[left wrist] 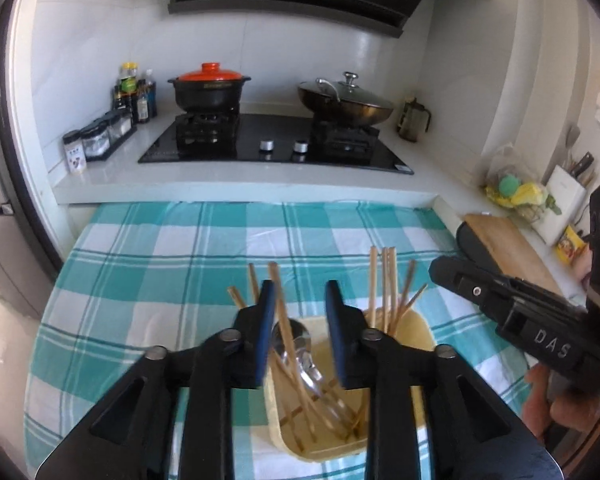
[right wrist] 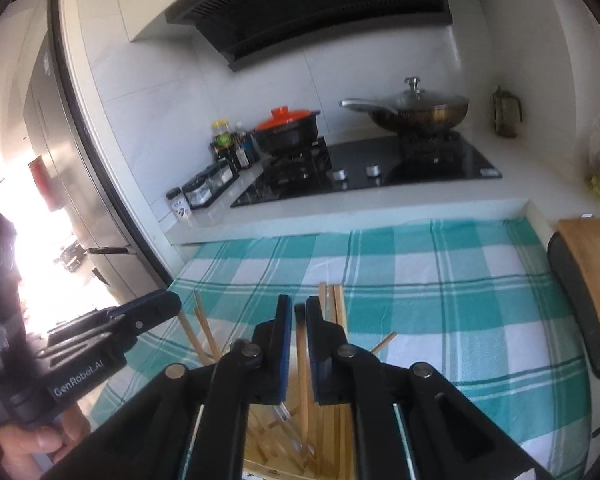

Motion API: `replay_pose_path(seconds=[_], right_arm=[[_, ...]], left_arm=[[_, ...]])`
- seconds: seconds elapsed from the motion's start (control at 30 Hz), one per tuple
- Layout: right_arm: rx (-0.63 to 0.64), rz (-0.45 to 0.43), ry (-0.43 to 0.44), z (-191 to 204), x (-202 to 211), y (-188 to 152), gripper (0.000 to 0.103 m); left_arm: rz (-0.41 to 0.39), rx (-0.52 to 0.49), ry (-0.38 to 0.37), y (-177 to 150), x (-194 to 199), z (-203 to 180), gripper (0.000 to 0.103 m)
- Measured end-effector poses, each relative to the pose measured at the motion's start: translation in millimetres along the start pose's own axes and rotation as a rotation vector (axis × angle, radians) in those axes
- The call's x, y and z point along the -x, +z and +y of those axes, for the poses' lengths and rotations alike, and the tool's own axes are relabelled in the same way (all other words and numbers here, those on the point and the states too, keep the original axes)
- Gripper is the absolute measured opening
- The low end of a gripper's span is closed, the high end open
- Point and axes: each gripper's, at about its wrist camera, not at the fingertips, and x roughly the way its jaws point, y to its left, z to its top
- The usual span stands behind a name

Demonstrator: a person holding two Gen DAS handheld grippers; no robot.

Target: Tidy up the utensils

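A cream rectangular holder [left wrist: 418, 334] stands on the teal checked cloth [left wrist: 172, 264], holding several wooden chopsticks [left wrist: 388, 284] and a metal spoon [left wrist: 296, 342]. My left gripper [left wrist: 300, 286] hovers over the holder with its jaws open. One chopstick [left wrist: 280, 292] rises just inside the left pad, and the right pad is well clear of it. My right gripper [right wrist: 299, 302] is over the same holder, its jaws only narrowly apart. A dark-tipped chopstick [right wrist: 301, 344] stands in that slit, with a thin gap showing beside it. Each gripper also shows at the edge of the other's view.
Behind the cloth a raised counter carries a black hob [left wrist: 276, 148] with a red-lidded pot [left wrist: 210, 88], a lidded wok [left wrist: 346, 102] and spice jars [left wrist: 96, 140]. A wooden cutting board [left wrist: 512, 244] lies on the right, and a fridge [right wrist: 72, 160] stands on the left.
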Motion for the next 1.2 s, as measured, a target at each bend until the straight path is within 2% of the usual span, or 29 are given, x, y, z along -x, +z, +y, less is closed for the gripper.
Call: replay_pose_path(seconds=[0.03, 0.07, 0.13, 0.23, 0.3, 0.33, 0.37, 0.5, 0.53, 0.63, 0.73, 0.83, 1.0, 1.2], right_arm=[[-0.013, -0.007, 0.002, -3.4, 1.2, -2.9, 0.041], [-0.018, -0.024, -0.001, -4.9, 6.5, -5.2, 0.057], [-0.002, -0.055, -0.023, -4.5, 21.9, -10.5, 0.06], [0.058, -0.086, -0.058, 3.9, 48.6, -22.0, 0.063], [0.107, -0.11, -0.086, 12.6, 71.6, -36.2, 0.074], [0.13, -0.12, -0.105, 17.4, 81.9, -43.6, 0.085], [0.152, -0.129, -0.124, 22.7, 93.2, -53.5, 0.089], [0.206, -0.114, -0.154, 40.3, 132.8, -97.6, 0.089], [0.212, -0.111, -0.172, 44.4, 141.6, -109.7, 0.089], [0.221, -0.109, -0.241, 54.2, 162.6, -139.5, 0.094], [0.205, -0.107, -0.242, 60.4, 180.6, -162.1, 0.095], [0.204, -0.111, -0.24, 68.2, 195.4, -178.9, 0.095], [0.249, -0.104, -0.312, 83.0, 207.4, -192.4, 0.095], [0.247, -0.094, -0.283, 93.7, 213.8, -196.1, 0.095]], left_arm=[[-0.015, -0.004, 0.014, -3.2, 4.8, 1.9, 0.06], [-0.043, -0.012, 0.026, -7.7, 14.4, 4.0, 0.065], [-0.087, -0.037, 0.052, -16.7, 32.4, 5.3, 0.083], [-0.14, -0.073, 0.128, -32.9, 62.1, 0.4, 0.103], [-0.172, -0.109, 0.183, -46.9, 81.2, -7.9, 0.102], [-0.178, -0.121, 0.204, -52.6, 88.0, -10.7, 0.103], [-0.181, -0.125, 0.215, -60.4, 95.9, -14.4, 0.103], [-0.15, -0.146, 0.198, -99.9, 121.7, -28.2, 0.103], [-0.154, -0.161, 0.198, -110.6, 128.0, -31.8, 0.103], [-0.096, -0.186, 0.208, -137.2, 137.8, -41.9, 0.103], [-0.077, -0.164, 0.223, -155.9, 146.3, -45.6, 0.103], [-0.058, -0.13, 0.219, -164.4, 155.3, -44.1, 0.103], [-0.044, -0.047, 0.188, -167.5, 171.8, -32.1, 0.103], [-0.042, -0.032, 0.208, -170.7, 181.8, -30.7, 0.102]])
